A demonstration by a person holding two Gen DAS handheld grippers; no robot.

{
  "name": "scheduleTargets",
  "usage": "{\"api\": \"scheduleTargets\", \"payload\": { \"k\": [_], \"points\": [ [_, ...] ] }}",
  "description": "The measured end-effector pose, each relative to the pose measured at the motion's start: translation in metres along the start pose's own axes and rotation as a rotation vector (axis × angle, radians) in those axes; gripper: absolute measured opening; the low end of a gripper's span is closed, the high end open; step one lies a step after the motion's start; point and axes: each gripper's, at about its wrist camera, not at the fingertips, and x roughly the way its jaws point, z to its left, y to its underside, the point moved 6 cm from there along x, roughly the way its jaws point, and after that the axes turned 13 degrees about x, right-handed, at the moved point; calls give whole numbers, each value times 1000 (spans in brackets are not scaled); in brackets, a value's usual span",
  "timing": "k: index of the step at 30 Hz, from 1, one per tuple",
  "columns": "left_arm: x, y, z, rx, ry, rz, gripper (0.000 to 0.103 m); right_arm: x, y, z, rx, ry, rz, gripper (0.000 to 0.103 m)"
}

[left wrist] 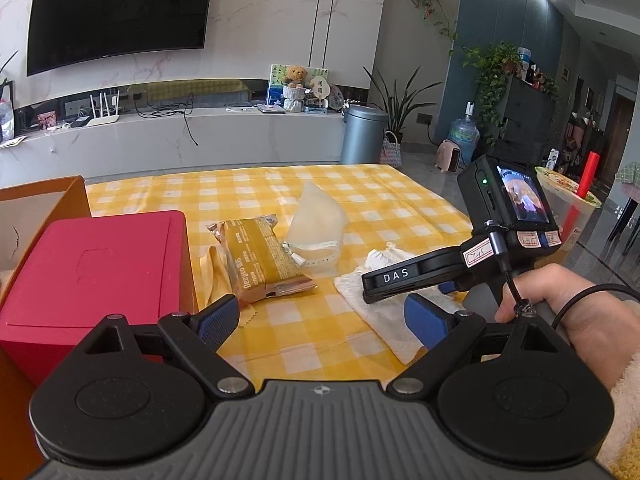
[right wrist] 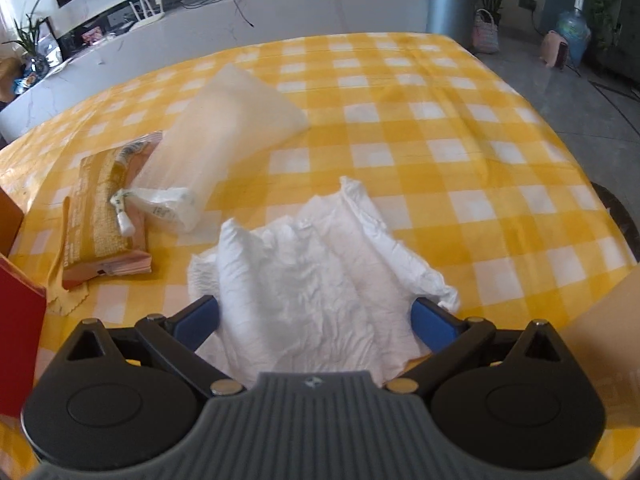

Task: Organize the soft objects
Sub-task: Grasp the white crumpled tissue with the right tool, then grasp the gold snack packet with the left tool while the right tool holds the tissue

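A crumpled white cloth [right wrist: 316, 276] lies on the yellow checked tablecloth [right wrist: 420, 128]; it also shows in the left wrist view [left wrist: 376, 312]. My right gripper [right wrist: 316, 320] is open, its blue pads either side of the cloth's near end. A translucent soft pouch [right wrist: 224, 136] with a drawstring and a brown snack packet [right wrist: 100, 216] lie to the left. My left gripper [left wrist: 320, 316] is open and empty, low over the table. The right gripper's body [left wrist: 508, 236] shows over the white cloth.
A red box [left wrist: 92, 276] stands at the left inside an orange cardboard box [left wrist: 60, 200]. A thin yellow cloth [left wrist: 216, 272] lies beside the packet. A drink cup with a red straw [left wrist: 576, 208] stands at the far right. A cardboard edge [right wrist: 608, 320] is at the right.
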Motion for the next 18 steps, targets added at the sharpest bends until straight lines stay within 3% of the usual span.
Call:
{"api": "scheduleTargets", "payload": {
  "k": [7, 9, 11, 14, 18],
  "points": [
    [-7, -5, -2, 18, -10, -10, 103, -8, 6, 12, -66, -8, -21, 65],
    [-8, -7, -4, 28, -19, -10, 103, -11, 6, 13, -61, -9, -15, 50],
    [-12, -9, -5, 31, -28, -13, 103, -14, 5, 12, -32, -8, -7, 26],
    [-20, -14, -5, 34, -39, -20, 103, -24, 7, 6, 46, -9, -3, 20],
    [-29, -26, -6, 52, -65, -39, 103, -53, 6, 4, 80, 12, -95, 20]
  ]
}}
